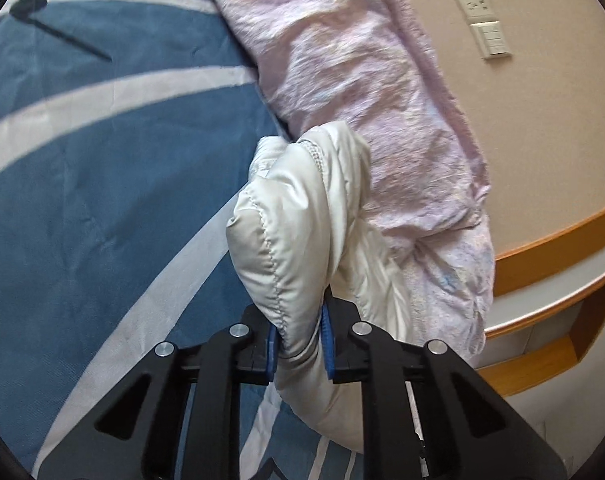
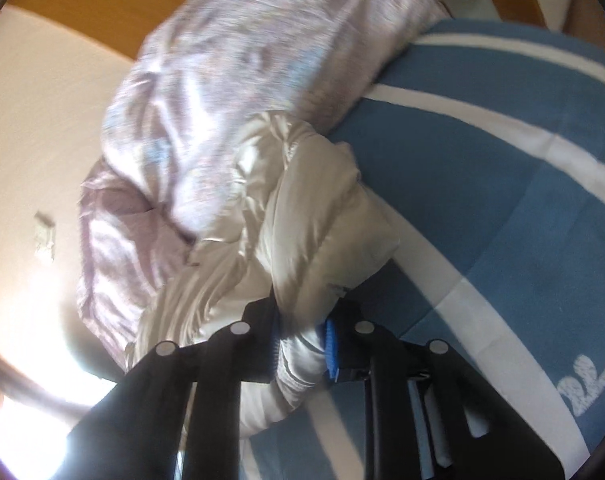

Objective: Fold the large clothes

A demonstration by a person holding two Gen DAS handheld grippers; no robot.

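Bedroom, bed under blue-and-white striped cover (image 1: pixel 102 200); pink quilt (image 1: pixel 362 100) heaped toward wall. Cream padded jacket (image 1: pixel 302 220) lies against quilt's near edge, bunched. Left gripper (image 1: pixel 300 344) fingers clamped on stitched jacket edge; right gripper (image 2: pixel 302 344) fingers clamped on another fold. Jacket runs forward from both pairs toward quilt; neither hand clearly nearer.

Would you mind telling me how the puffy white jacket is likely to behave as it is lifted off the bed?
The jacket will probably sag, since it droops from the left gripper. Its padding looks light. Its shiny shell may slip between the right gripper pads.
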